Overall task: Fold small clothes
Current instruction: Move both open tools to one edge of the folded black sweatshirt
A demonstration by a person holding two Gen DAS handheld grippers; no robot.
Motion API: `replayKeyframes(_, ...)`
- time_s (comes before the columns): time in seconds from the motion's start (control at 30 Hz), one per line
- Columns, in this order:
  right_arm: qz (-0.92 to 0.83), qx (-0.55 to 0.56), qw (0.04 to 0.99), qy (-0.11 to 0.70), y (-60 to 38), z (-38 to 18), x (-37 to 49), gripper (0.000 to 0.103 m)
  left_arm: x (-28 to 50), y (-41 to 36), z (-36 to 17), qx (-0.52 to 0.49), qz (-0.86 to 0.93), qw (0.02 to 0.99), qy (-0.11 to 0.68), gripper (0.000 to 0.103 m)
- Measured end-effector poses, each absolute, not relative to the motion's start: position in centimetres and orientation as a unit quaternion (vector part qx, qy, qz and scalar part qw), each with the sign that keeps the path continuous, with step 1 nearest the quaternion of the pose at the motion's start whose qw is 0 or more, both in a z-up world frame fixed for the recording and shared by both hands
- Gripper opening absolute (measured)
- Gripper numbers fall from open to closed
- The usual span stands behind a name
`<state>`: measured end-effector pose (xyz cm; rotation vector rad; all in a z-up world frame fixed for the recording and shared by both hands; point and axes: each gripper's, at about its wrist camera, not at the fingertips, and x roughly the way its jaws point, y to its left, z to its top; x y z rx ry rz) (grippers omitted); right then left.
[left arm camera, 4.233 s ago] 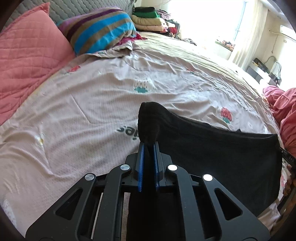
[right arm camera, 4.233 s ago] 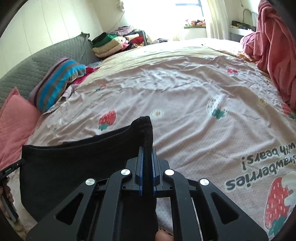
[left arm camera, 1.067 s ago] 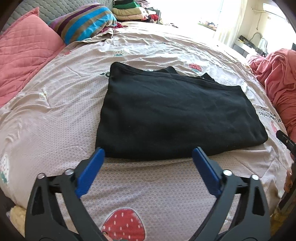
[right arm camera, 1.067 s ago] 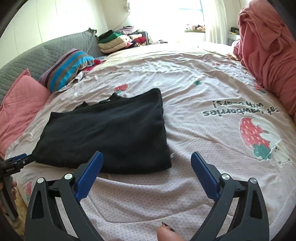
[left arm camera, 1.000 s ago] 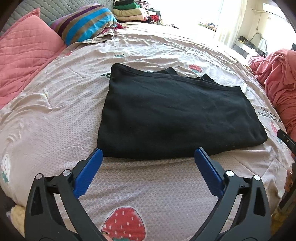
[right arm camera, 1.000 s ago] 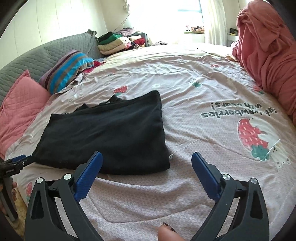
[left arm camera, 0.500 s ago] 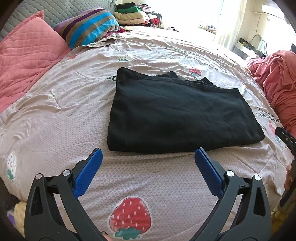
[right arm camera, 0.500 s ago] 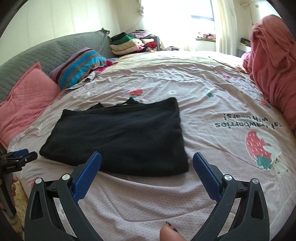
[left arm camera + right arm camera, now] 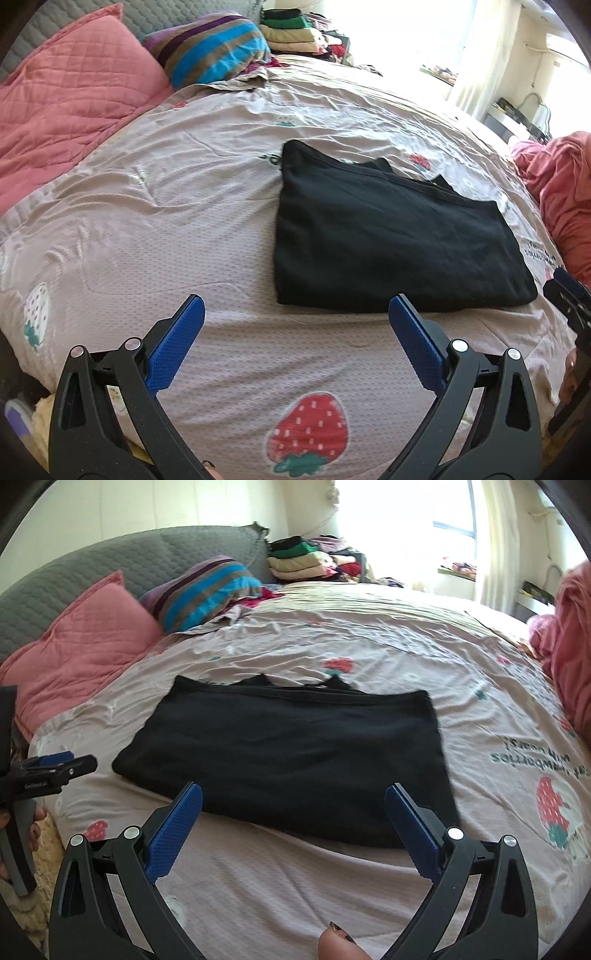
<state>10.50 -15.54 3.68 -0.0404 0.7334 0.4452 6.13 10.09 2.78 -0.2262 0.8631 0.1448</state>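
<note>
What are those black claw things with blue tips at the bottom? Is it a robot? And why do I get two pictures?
It is no robot. A person holds one grabbing tool in each hand, and each tool carries a camera looking out along its two fingers, so you get two pictures of the same bed. One picture comes from the left gripper, the other from the right gripper. The blue tips are the fingers, spread wide open in both, holding nothing. On the strawberry bedsheet lies a black garment, folded flat. Behind it are a pink pillow and a striped pillow.
</note>
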Motion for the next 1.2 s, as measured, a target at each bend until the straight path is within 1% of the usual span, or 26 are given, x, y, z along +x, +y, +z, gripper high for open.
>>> replayKeyframes(0.27, 0.254, -0.052, 0.902, 0.344, -10.8, 4.2, 10.5, 0.098, 5.9, 12.3, 2.6, -0.13, 0.086, 0.898, 0.412, 0.093)
replayKeyframes(0.67, 0.292, -0.11, 0.885, 0.345, -4.4, 2.9, 10.2, 0.098, 7.1, 15.1, 2.7, -0.134, 0.116, 0.895, 0.409, 0.093)
replayKeyframes(0.87, 0.3, -0.152, 0.876, 0.347, -1.1, 1.3, 10.3, 0.098, 8.1, 16.3, 2.4, -0.134, 0.125, 0.892, 0.412, 0.093)
replayKeyframes(1.2, 0.274, -0.25, 0.86, 0.349, 3.3, -2.8, 11.2, 0.098, 10.2, 17.3, 1.6, -0.126, 0.124, 0.889, 0.422, 0.093)
